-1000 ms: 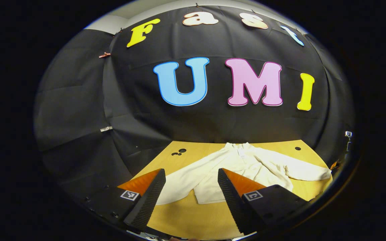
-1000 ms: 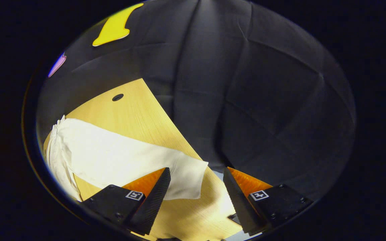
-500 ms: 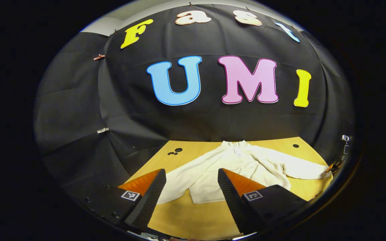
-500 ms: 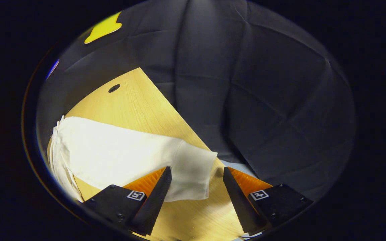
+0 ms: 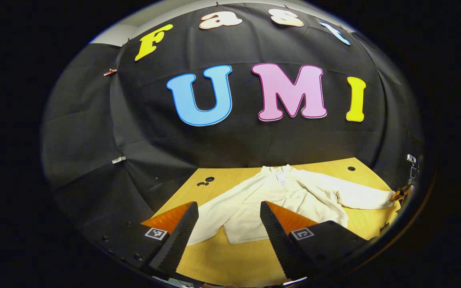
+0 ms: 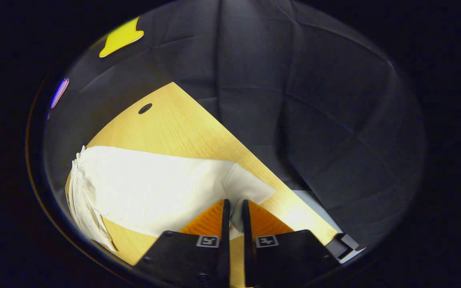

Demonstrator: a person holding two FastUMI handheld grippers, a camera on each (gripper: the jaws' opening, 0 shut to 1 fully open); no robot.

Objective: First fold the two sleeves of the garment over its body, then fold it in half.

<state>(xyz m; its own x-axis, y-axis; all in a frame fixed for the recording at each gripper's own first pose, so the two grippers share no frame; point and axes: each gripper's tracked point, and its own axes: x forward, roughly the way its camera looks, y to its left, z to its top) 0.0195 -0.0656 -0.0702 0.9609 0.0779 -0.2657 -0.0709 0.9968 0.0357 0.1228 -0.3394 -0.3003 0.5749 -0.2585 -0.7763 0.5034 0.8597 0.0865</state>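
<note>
In the right gripper view the right tongs (image 6: 233,212) are drawn in to a narrow slit, and a bunched fold of the cuff end of one sleeve (image 6: 162,188) sits pinched between the two fingers, pressed from both sides. From that pinch the sleeve runs away ahead and to the left of the right tongs, lying flat and wide on the wooden desk (image 6: 182,124), toward the gathered folds of the garment's body at the left edge of that view. A small dark hole (image 6: 145,108) in the desk lies beyond the sleeve, well apart from the tongs, and the edge of the desk runs just to the right of the cuff. In the left gripper view the left tongs (image 5: 229,216) stand wide apart, holding nothing, above the near part of the desk. The cream garment (image 5: 286,196) lies spread ahead of them, collar at the far side near the booth's wall, hem toward the tongs; the other sleeve (image 5: 214,212) stretches out to the front left, its end just beside the left finger, while the first sleeve reaches far to the right.
</note>
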